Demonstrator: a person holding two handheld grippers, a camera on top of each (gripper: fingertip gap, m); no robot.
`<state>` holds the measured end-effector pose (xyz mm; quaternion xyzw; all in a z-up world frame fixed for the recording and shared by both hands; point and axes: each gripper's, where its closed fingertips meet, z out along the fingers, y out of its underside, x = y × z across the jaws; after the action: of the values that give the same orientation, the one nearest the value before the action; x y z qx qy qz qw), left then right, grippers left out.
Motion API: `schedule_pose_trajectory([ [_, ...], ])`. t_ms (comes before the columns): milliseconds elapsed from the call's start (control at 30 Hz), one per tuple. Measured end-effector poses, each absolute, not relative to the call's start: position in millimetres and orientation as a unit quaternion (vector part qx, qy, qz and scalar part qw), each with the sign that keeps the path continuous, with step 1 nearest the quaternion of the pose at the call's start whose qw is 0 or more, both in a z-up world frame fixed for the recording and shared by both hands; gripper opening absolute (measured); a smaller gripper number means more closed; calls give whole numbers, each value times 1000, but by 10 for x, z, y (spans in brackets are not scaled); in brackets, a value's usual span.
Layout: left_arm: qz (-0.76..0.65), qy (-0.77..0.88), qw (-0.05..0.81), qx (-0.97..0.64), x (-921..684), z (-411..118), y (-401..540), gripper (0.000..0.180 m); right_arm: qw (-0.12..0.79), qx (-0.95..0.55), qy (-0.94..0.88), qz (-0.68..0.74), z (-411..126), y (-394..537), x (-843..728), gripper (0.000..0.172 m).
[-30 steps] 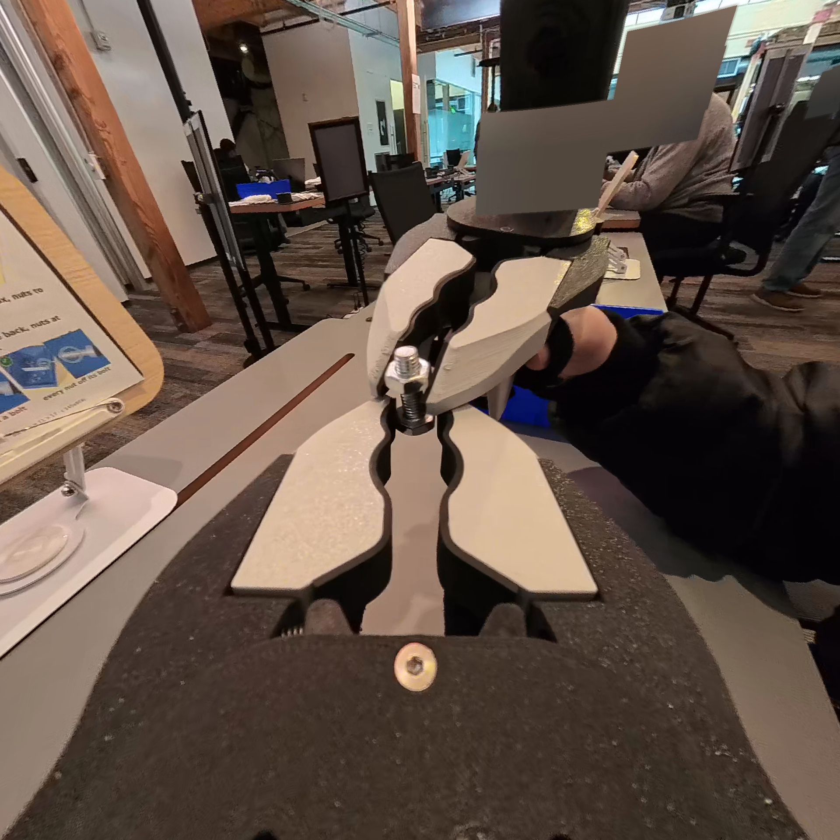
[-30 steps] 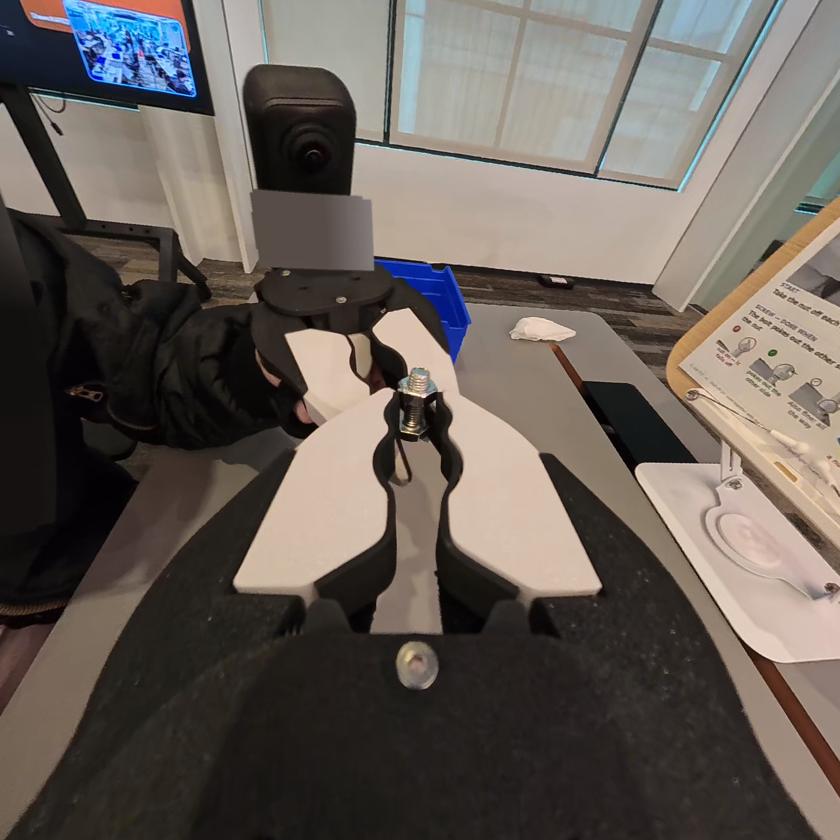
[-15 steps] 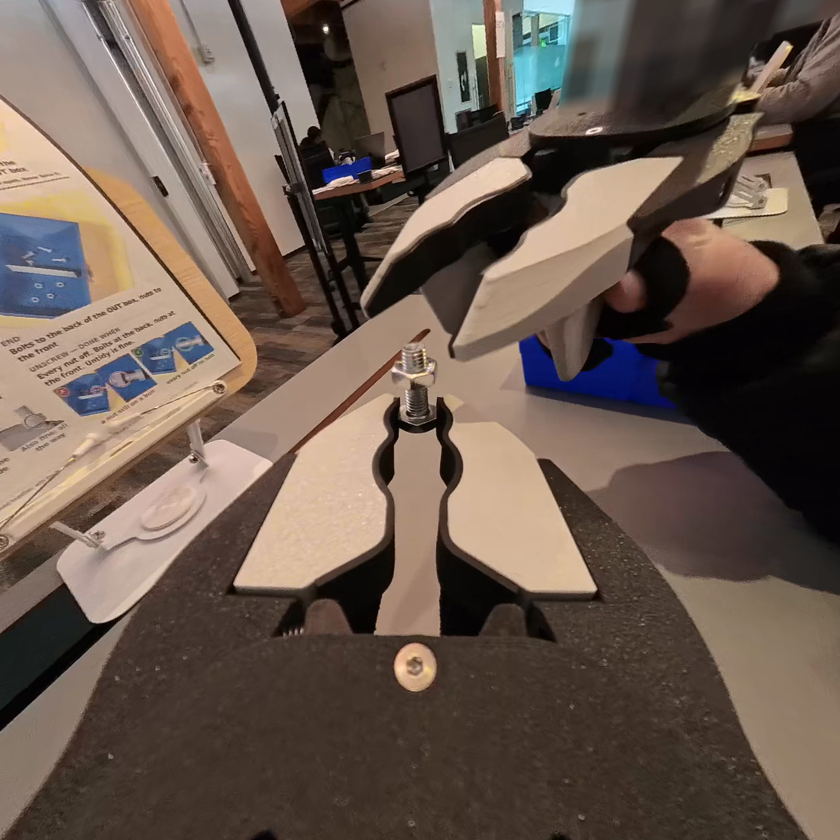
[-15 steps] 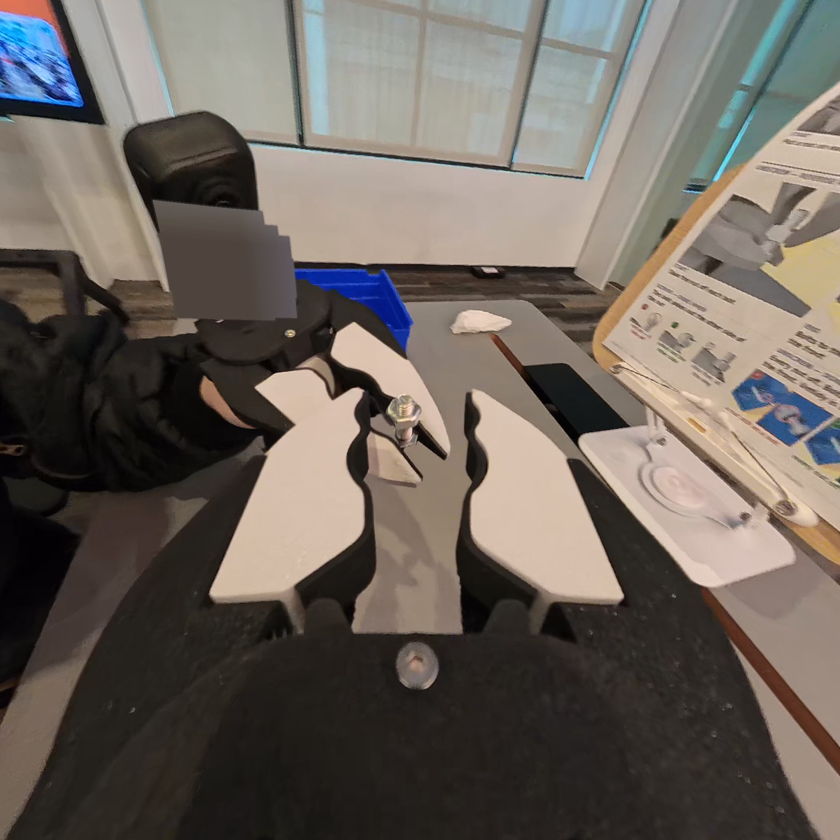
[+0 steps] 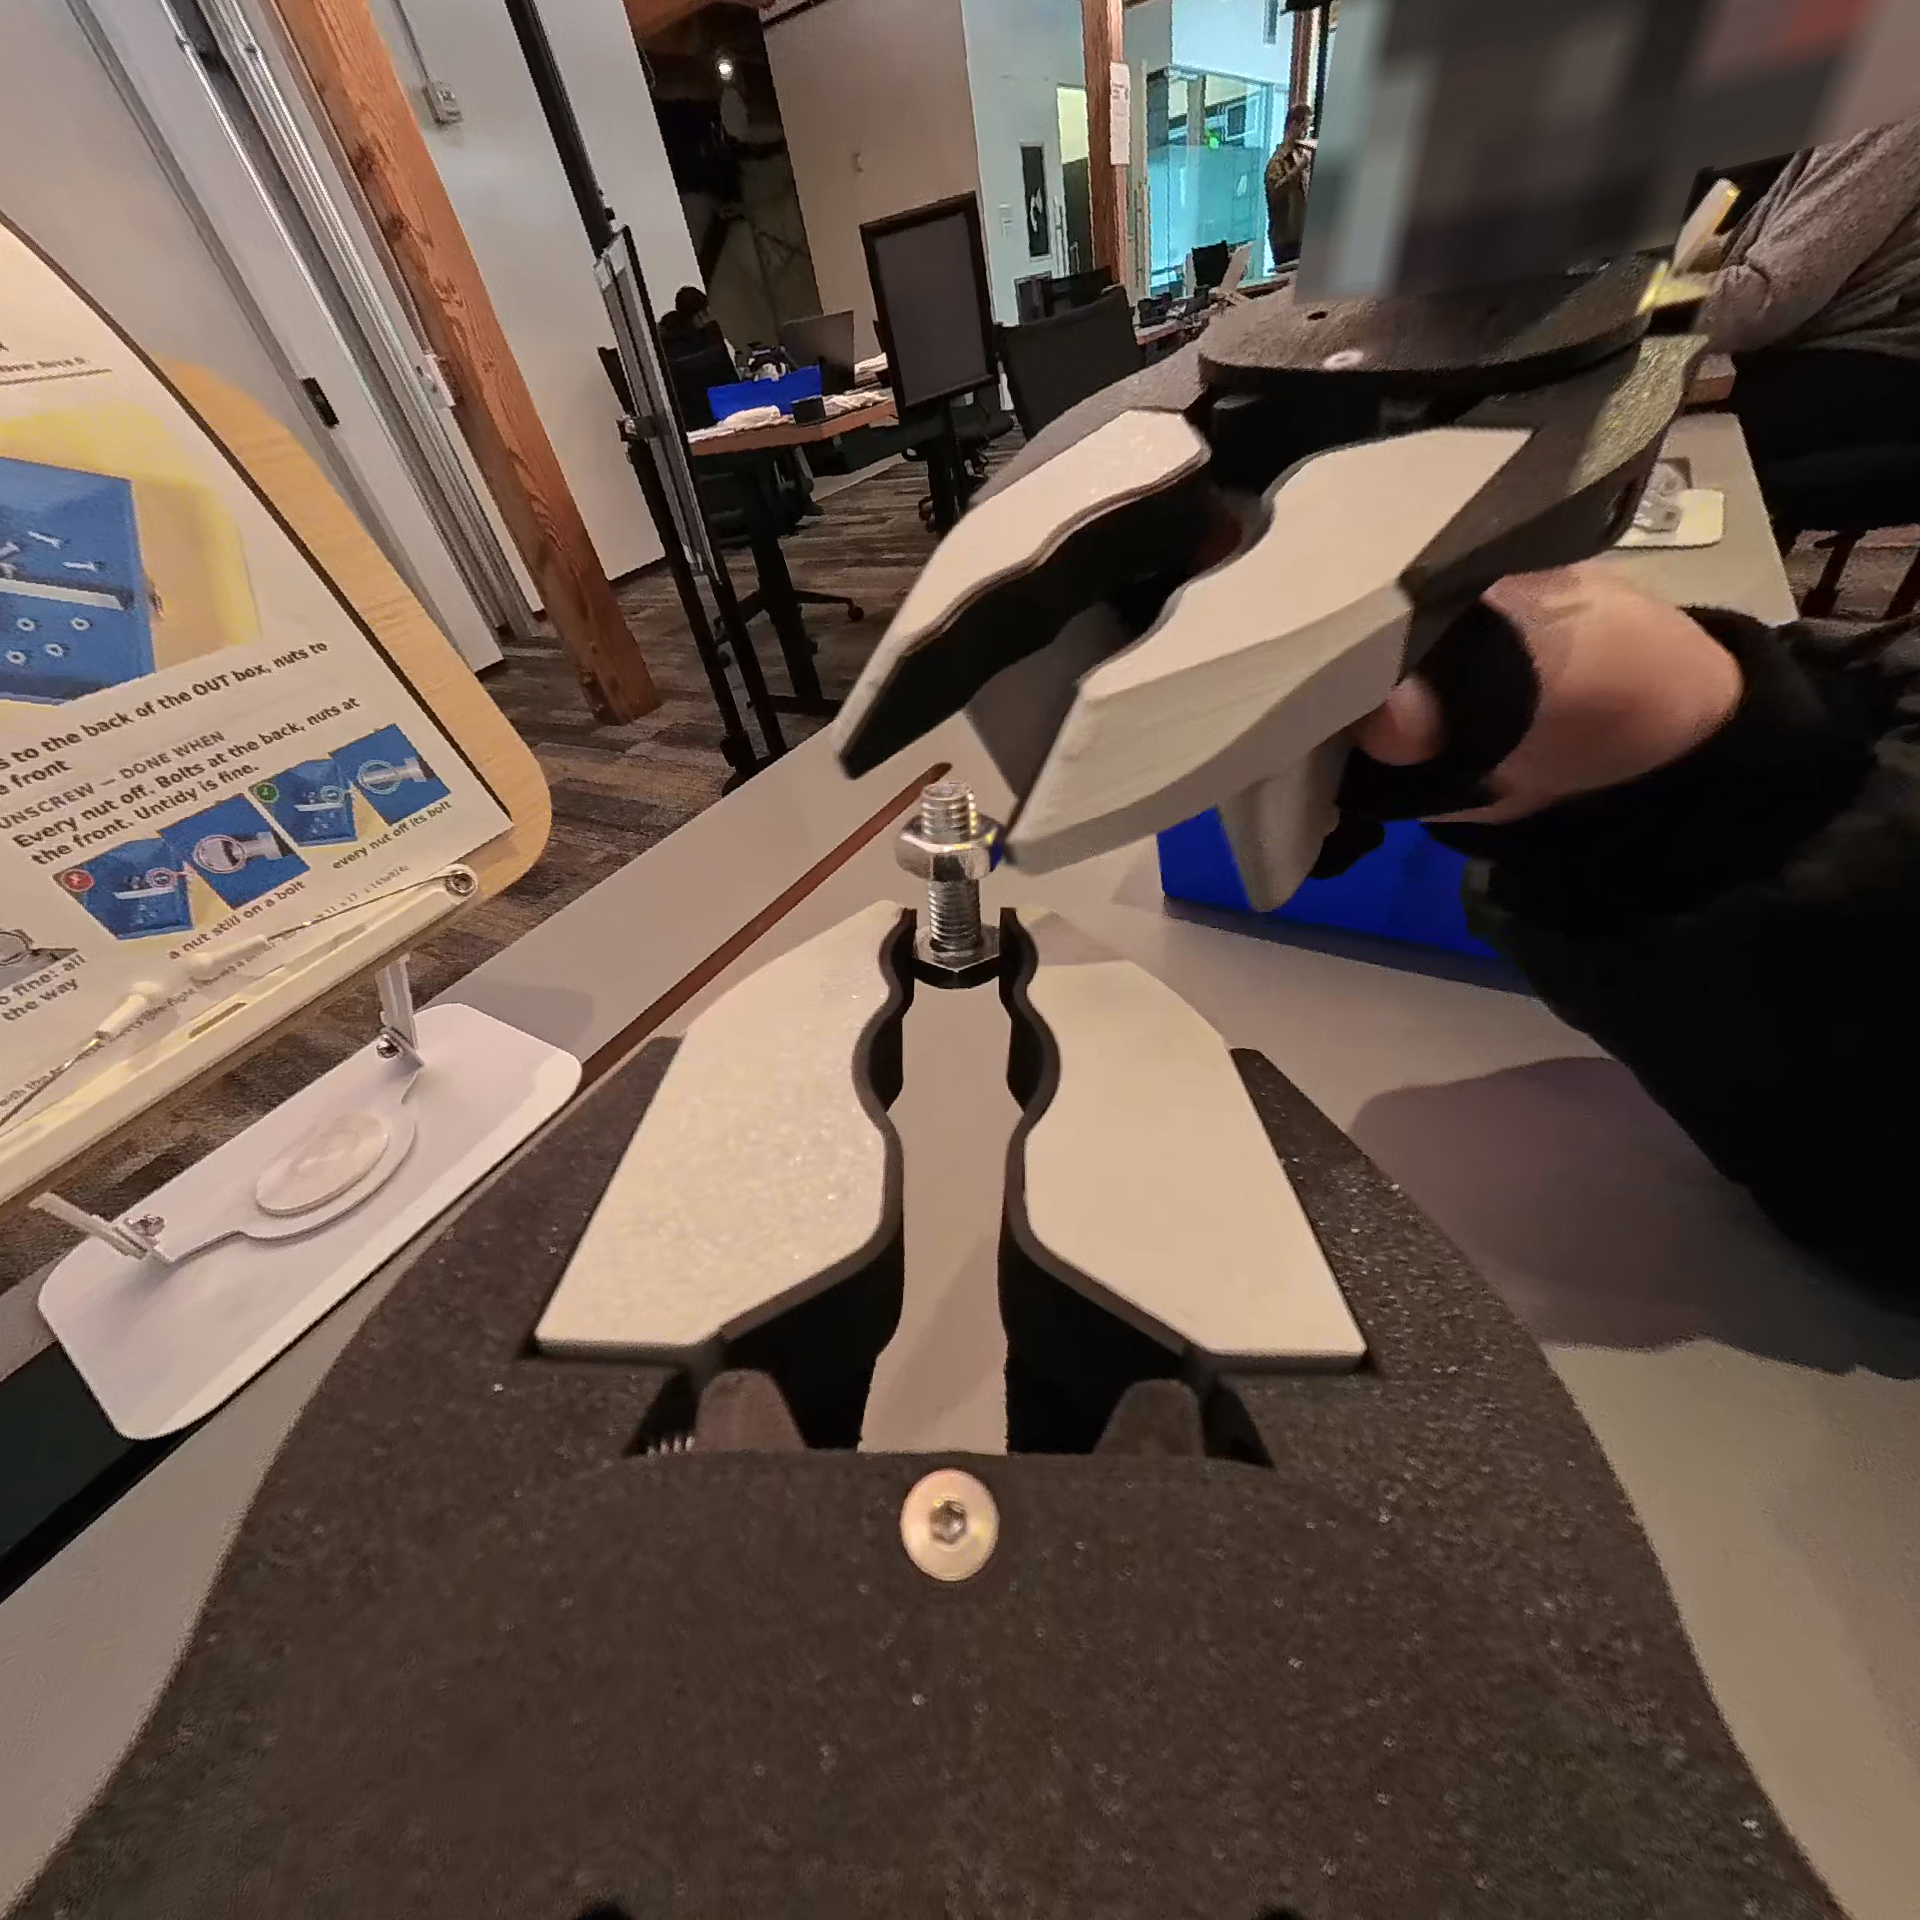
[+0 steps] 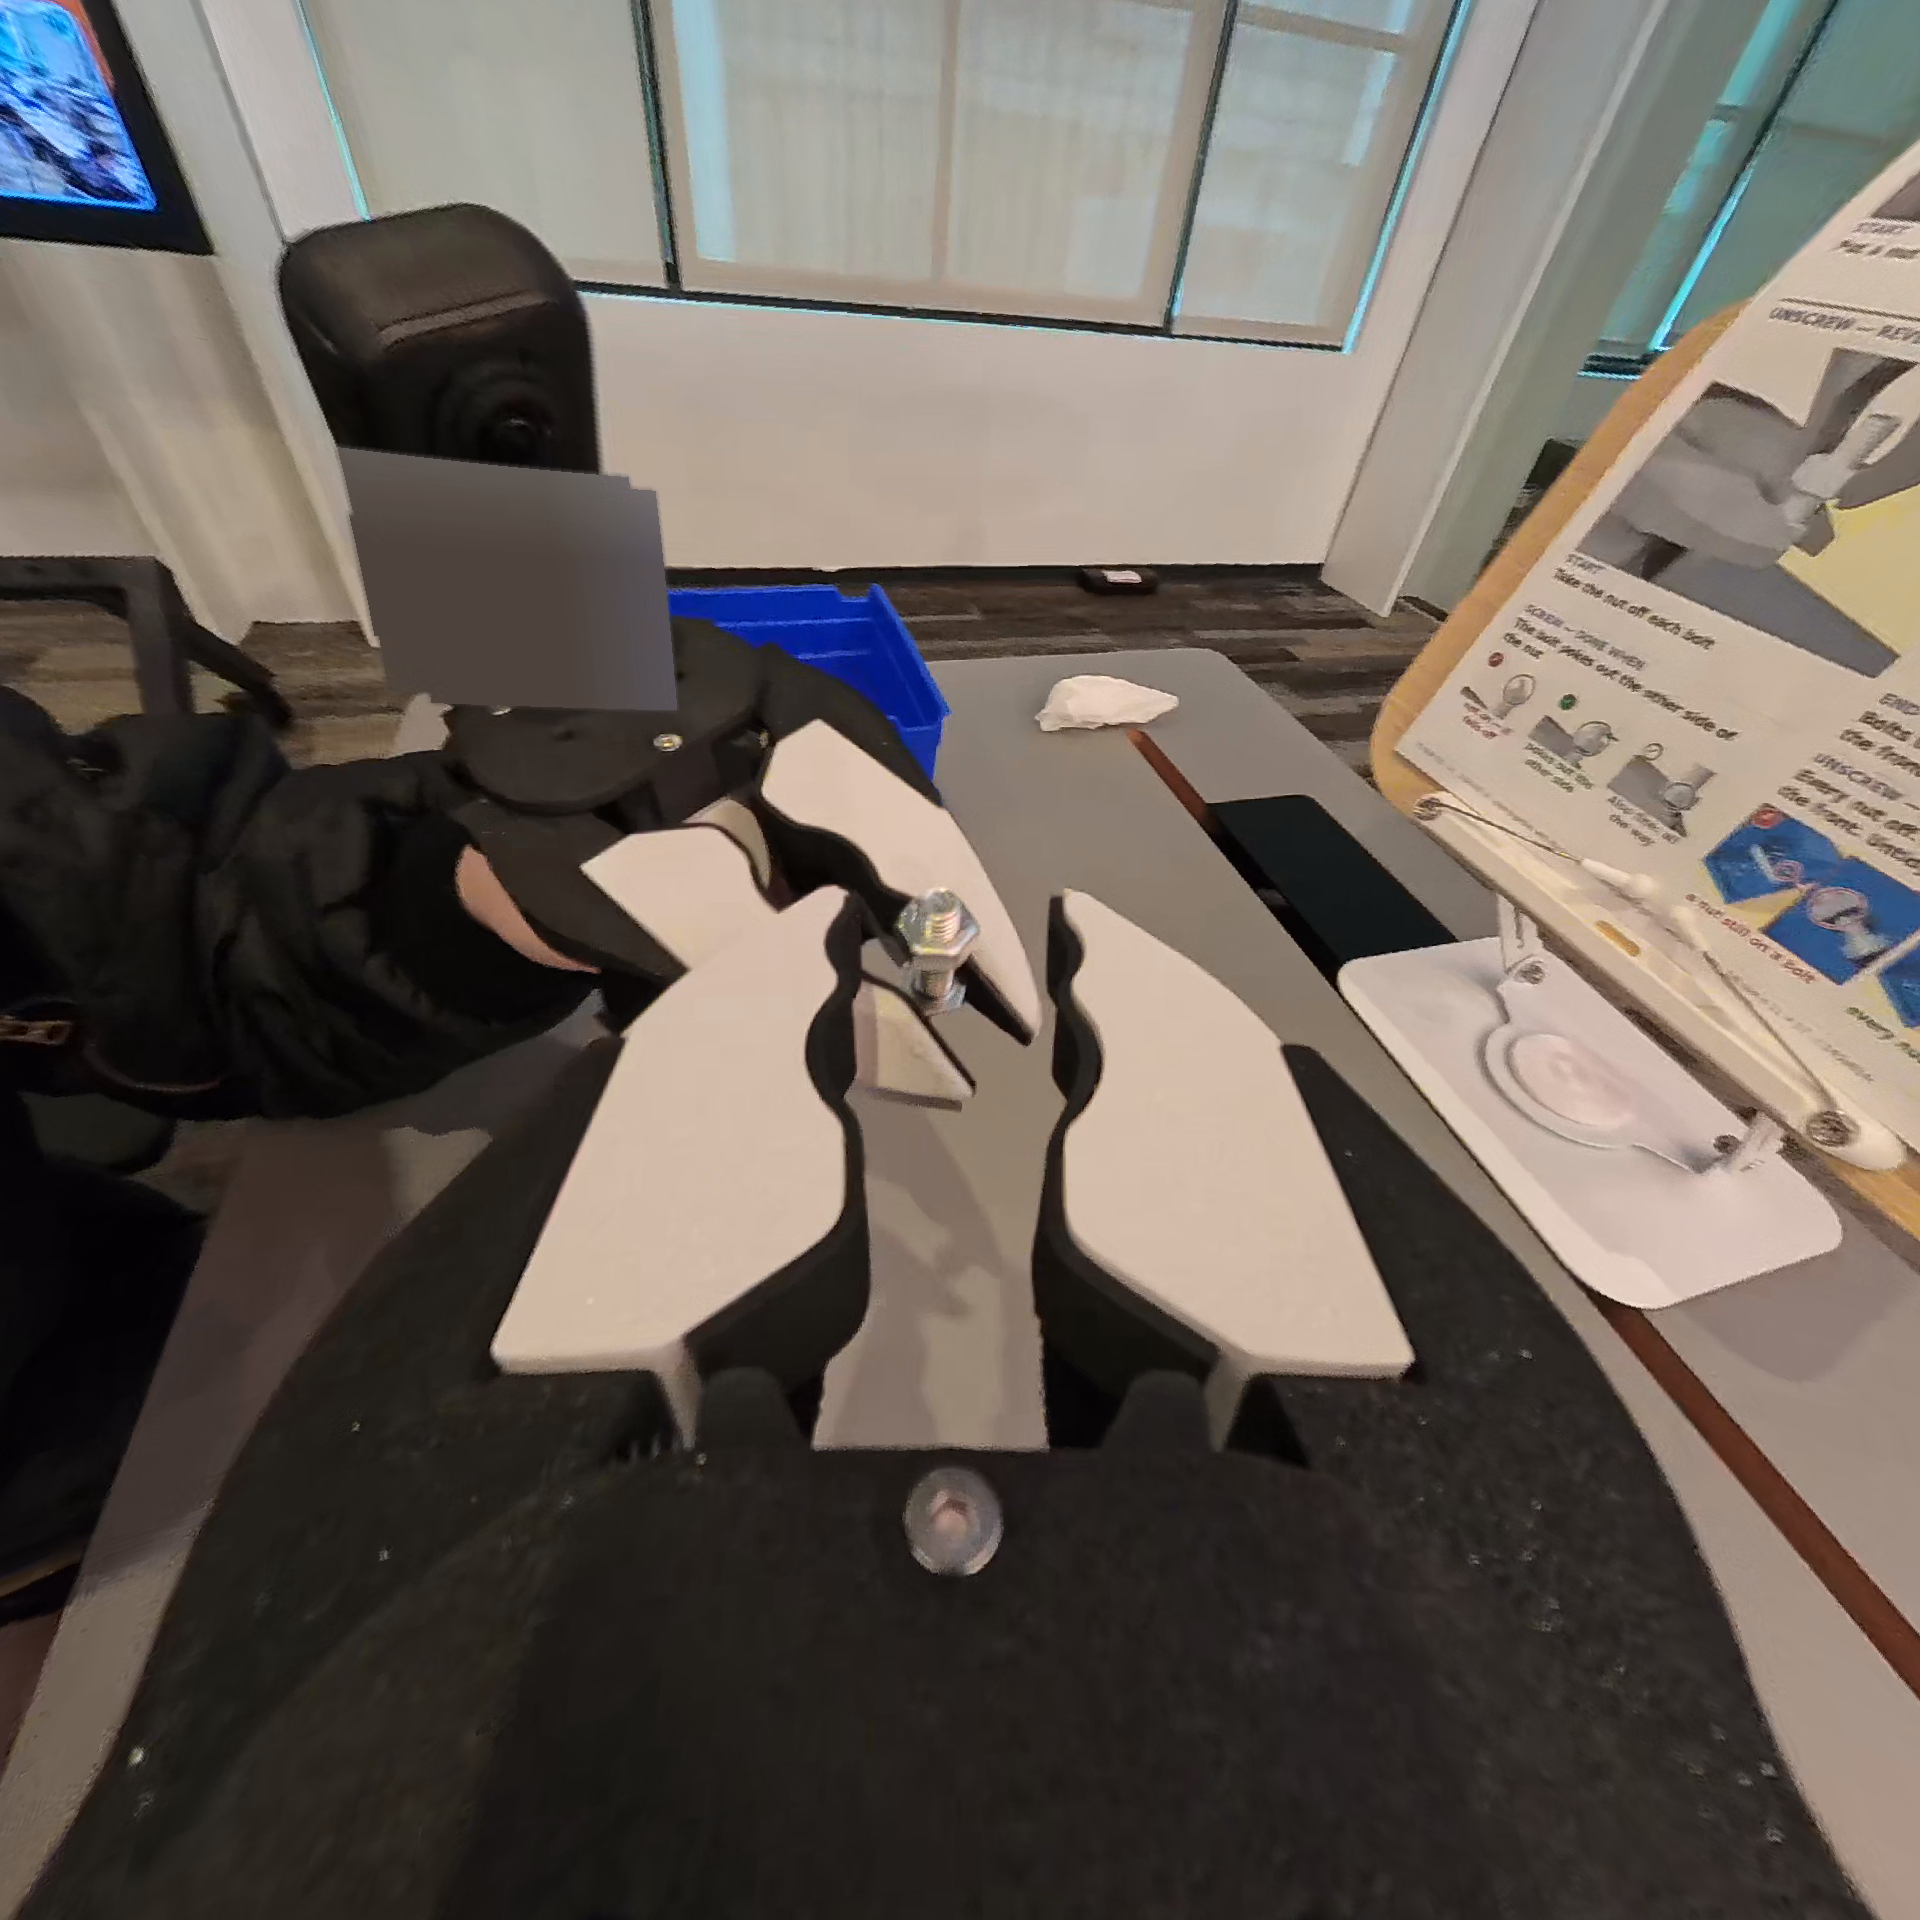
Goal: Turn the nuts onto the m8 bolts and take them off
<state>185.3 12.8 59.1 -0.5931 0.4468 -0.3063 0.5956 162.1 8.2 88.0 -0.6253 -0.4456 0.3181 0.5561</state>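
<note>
My left gripper (image 5: 956, 935) is shut on the hex head of a silver bolt (image 5: 951, 906) and holds it upright above the grey table (image 5: 1195, 987). A silver nut (image 5: 948, 850) sits on the thread near the top, with the thread's end poking out above it. My right gripper (image 6: 956, 914) is open. The nut (image 6: 935, 930) stands between its fingertips, close to the left one, and is not clamped. In the left wrist view the right gripper (image 5: 956, 774) comes down from the upper right, with one fingertip (image 5: 1039, 831) at the nut's side. The left gripper also shows in the right wrist view (image 6: 977, 1049).
A blue bin (image 6: 831, 634) stands behind the grippers, also in the left wrist view (image 5: 1330, 883). An instruction board on a white stand (image 5: 208, 727) is at the table's side. A crumpled white tissue (image 6: 1107, 701) and a black pad (image 6: 1320, 883) lie on the table. The tips of both grippers are at nearly the same place.
My right gripper was shut on the nut, then opened and lifted off it. It now sits open around the nut again. My left gripper has kept hold of the bolt throughout.
</note>
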Motion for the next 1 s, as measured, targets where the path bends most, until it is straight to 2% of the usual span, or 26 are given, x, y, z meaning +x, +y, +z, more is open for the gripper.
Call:
schedule_pose_trajectory([
  [167,-305,444,599,-592,1843,614,126,15,548,-638,-432,326,874,146,1737,34],
  [233,-315,439,596,-594,1824,631,133,15,552,-642,-420,327,905,185,1832,28],
  [567,-315,441,596,-592,1841,632,105,15,541,-640,-435,330,858,127,1717,34],
  [633,-321,436,596,-593,1818,661,112,15,546,-644,-419,334,892,176,1816,28],
  [767,-320,436,595,-594,1818,657,112,15,544,-622,-415,380,999,65,1760,29],
  [1000,-323,441,593,-591,1847,653,68,15,540,-638,-414,361,934,119,1760,32],
])
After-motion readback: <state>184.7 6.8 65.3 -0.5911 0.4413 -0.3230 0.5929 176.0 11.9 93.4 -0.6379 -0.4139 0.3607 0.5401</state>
